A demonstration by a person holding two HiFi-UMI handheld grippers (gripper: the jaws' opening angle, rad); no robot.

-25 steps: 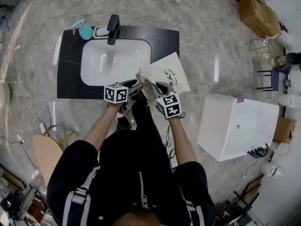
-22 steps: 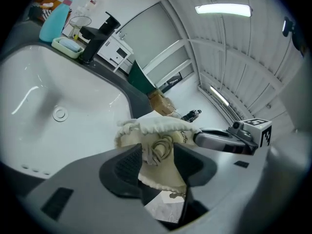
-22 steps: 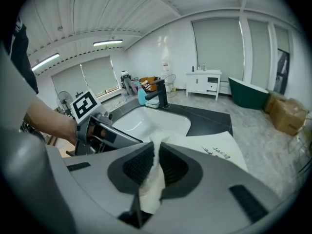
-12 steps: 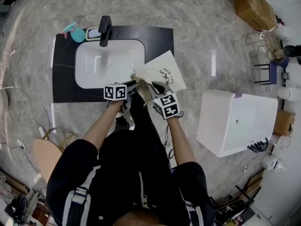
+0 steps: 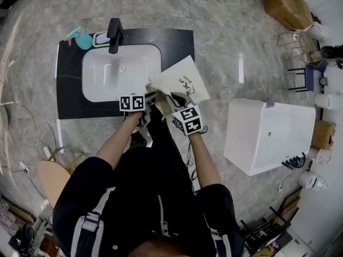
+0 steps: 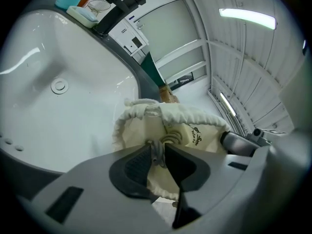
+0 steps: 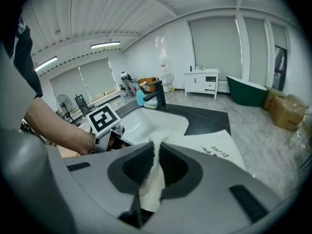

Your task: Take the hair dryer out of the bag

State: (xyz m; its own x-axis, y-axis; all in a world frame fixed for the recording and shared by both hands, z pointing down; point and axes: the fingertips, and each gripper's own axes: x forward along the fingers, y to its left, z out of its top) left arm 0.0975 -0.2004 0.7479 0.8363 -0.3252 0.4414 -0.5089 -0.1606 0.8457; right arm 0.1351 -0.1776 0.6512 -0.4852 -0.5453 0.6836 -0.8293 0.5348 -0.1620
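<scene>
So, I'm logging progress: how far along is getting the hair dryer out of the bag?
Done: the right tool is clamped on the cloth of the bag beside the sink. In hand: the left tool has just been closing its jaws, which pinch the drawstring at the gathered mouth. Left: open the mouth and pull the dryer out; no dryer shows yet.

On the dark surface [image 5: 69, 98] I'm counting one cloth bag [image 5: 181, 82], one white sink [image 5: 120, 71], one black tap [image 5: 114, 33], one teal spray bottle [image 5: 81, 38] and one soap dish [image 5: 101, 38]. On the floor [image 5: 225, 31] I'm making out one white tub [image 5: 268, 135].
</scene>
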